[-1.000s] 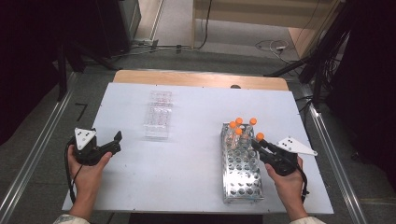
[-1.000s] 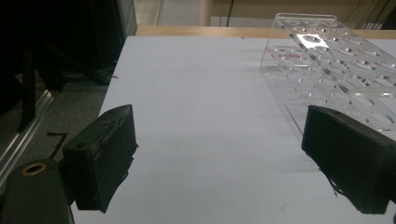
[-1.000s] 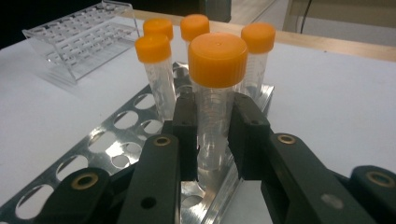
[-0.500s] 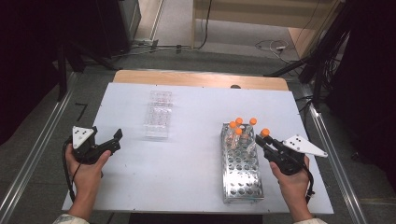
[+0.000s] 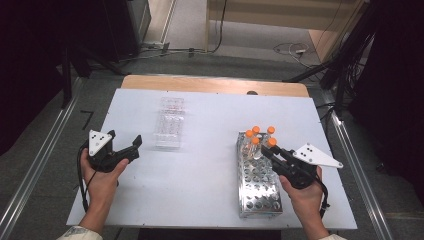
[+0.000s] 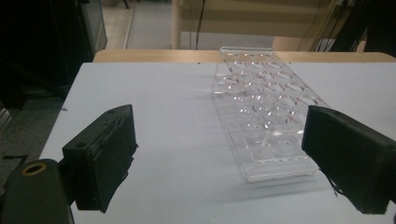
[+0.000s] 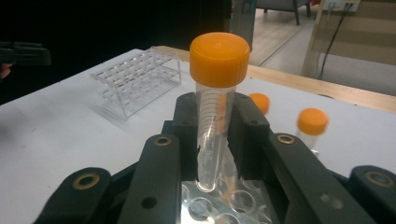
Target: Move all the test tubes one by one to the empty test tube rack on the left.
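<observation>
Right gripper [image 7: 212,140] pinches an orange-capped tube [image 7: 215,100] at frame centre, its tip just above the metal rack [image 5: 257,187] at lower right of the high view. Left gripper [image 6: 224,154] jaws spread wide, nothing between them, clear plastic rack [image 6: 266,112] ahead.

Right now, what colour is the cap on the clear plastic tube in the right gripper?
Orange, clearest in the right gripper view.

On the white rectangular table [image 5: 200,185], the clear plastic tube rack [image 5: 169,122] stands left of the perforated metal tube rack [image 5: 257,185], whose far end holds orange-capped clear tubes [image 5: 256,131], with the racks well apart.
</observation>
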A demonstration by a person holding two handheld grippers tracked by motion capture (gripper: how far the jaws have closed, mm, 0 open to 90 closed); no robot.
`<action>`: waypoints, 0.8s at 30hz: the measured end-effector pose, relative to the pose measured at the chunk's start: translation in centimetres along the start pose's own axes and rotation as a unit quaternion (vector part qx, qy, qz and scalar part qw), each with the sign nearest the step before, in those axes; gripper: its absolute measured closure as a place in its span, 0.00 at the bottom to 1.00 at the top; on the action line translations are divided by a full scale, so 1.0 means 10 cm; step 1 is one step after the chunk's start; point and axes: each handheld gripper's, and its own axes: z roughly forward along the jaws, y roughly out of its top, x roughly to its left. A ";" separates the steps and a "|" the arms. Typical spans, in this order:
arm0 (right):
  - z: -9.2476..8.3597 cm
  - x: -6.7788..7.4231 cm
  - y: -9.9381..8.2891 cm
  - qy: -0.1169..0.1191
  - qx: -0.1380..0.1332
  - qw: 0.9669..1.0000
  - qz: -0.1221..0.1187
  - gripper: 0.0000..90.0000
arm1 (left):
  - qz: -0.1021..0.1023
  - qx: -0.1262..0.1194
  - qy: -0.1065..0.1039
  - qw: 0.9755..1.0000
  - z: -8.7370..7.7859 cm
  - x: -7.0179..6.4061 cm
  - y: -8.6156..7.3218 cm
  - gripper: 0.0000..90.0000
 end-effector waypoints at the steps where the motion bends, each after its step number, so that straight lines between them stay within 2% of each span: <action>1: 0.03 0.02 0.01 0.004 0.002 1.000 0.000 0.80 | 0.002 0.000 -0.003 1.000 0.01 -0.01 0.01 0.12; 4: 0.13 0.11 0.03 0.015 0.006 1.000 0.002 0.80 | 0.005 0.002 -0.010 1.000 0.04 -0.07 0.03 0.12; 7: 0.24 0.25 0.08 0.031 0.012 0.999 0.000 0.80 | 0.026 0.004 -0.020 0.999 0.11 -0.19 0.08 0.12; 13: 0.54 0.54 0.16 0.061 0.025 0.998 -0.012 0.80 | 0.036 0.010 -0.038 0.999 0.26 -0.33 0.14 0.12; 17: 0.74 0.66 0.16 0.066 0.046 0.997 -0.015 0.80 | 0.032 0.016 -0.058 0.998 0.40 -0.44 0.19 0.12; 24: 0.94 0.77 0.17 0.062 0.070 0.995 -0.022 0.80 | 0.035 0.022 -0.073 0.996 0.45 -0.54 0.23 0.13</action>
